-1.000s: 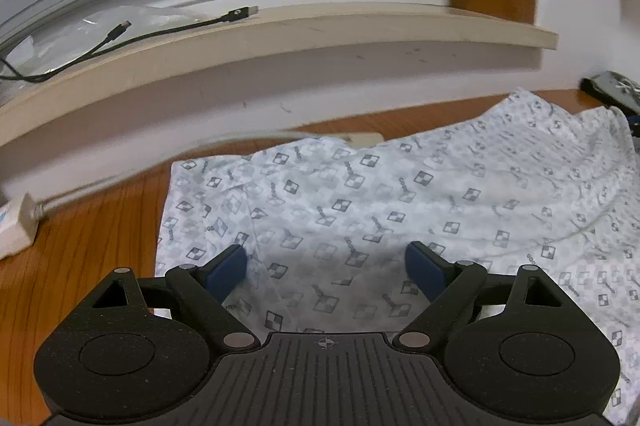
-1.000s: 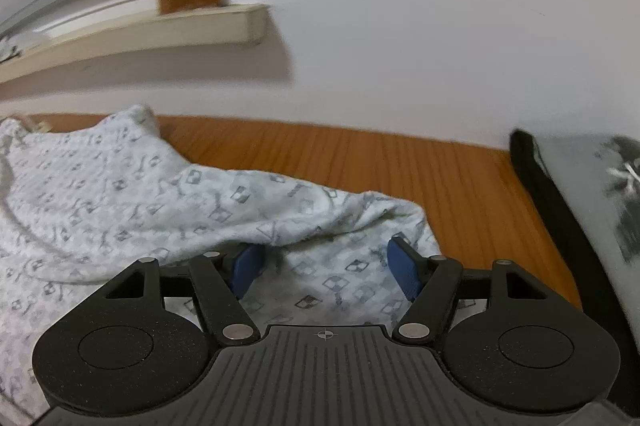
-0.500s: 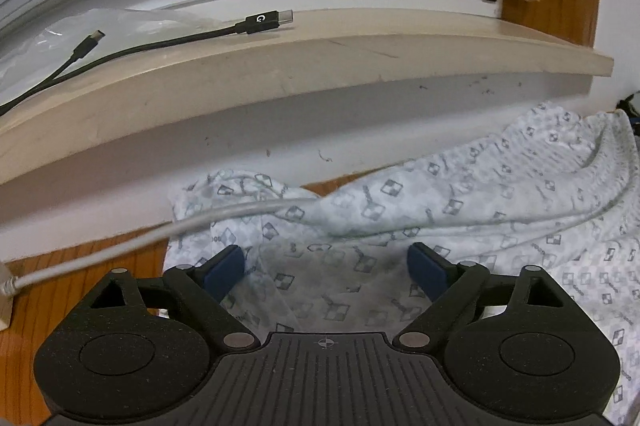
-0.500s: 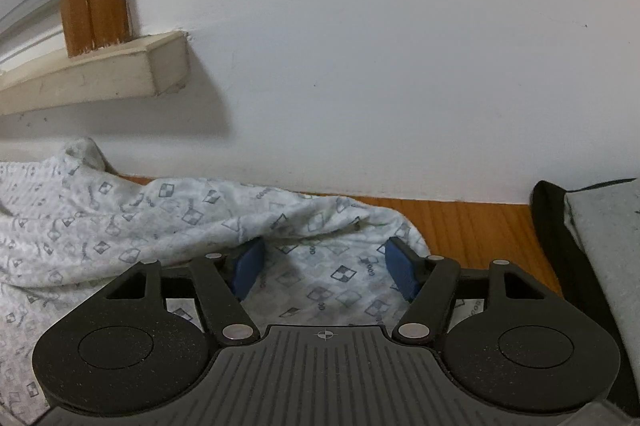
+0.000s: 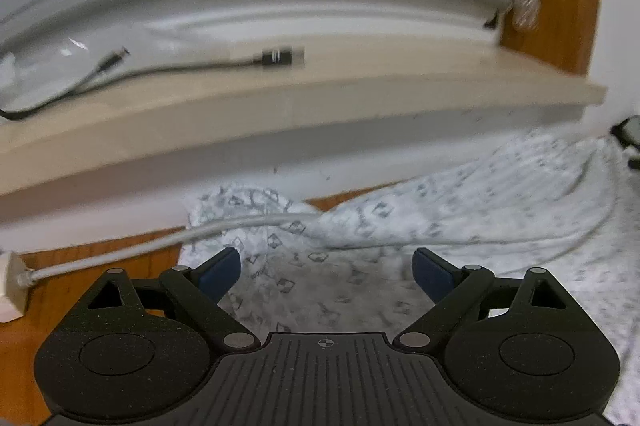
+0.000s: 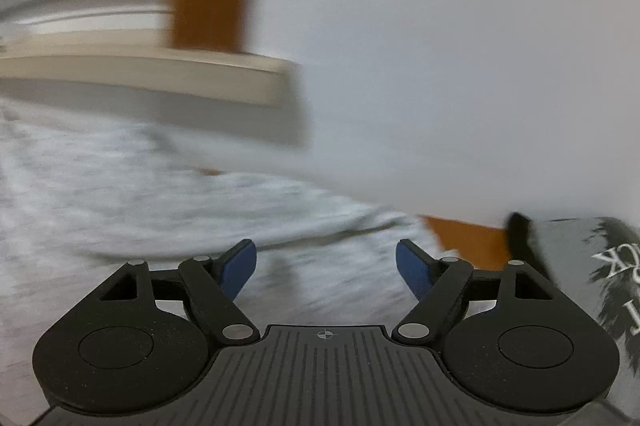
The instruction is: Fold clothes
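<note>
**Op:** Garment (image 5: 460, 209) first: white cloth with a grey check-and-logo print, lying crumpled on the wooden table (image 5: 100, 254), bunched against the wall under the window sill (image 5: 360, 97). I read the left gripper (image 5: 326, 272) as jaws apart, nothing between the blue pads (image 5: 220, 272), cloth lying below them.

**Log:** And the right side?

**Op:** Right gripper (image 6: 325, 268) also has its jaws spread and holds nothing. That view is heavily smeared; the garment (image 6: 120, 193) shows only as a grey-white streak under and ahead of the pads.

**Log:** What does each view add?

**Op:** Only the left wrist shows the white cable (image 5: 200, 230) running from a white box (image 5: 10, 286) at the table's left edge across the garment's near corner, plus a black USB cable (image 5: 276, 57) on the sill and a blind-cord clip (image 5: 526, 1) by the wooden frame. Only the right wrist shows a grey printed item with black trim (image 6: 592, 266) at far right, with white lettering I cannot read in full.

**Log:** Versus half a second ago?

**Op:** Both cameras were sharp then; now both blur, the right far more. The left view has pulled back slightly from the wall, so more table shows. The right has swung: sill and wooden frame sit nearer centre. Jaw spacing unchanged on both.
</note>
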